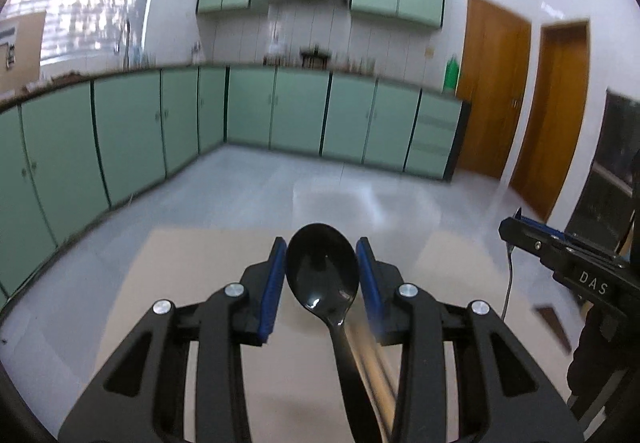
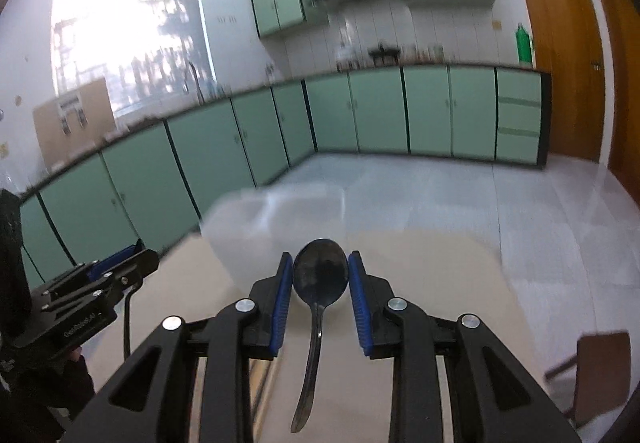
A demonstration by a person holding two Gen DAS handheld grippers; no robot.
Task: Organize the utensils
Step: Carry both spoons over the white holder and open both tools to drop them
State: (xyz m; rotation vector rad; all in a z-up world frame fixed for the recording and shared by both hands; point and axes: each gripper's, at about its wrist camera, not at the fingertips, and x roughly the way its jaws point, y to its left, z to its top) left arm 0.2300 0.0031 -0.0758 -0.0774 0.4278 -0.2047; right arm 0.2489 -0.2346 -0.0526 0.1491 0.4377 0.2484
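Left gripper clamped across bowl of black plastic spoon, handle trailing back beneath. Right gripper likewise pinching dark metal spoon. Both probably light, stiff, glossy; bowl-edge hold likely slippery, neck safer.

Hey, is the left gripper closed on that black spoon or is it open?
Shut on it. The left gripper has both blue pads against the sides of the black spoon bowl, handle trailing back.
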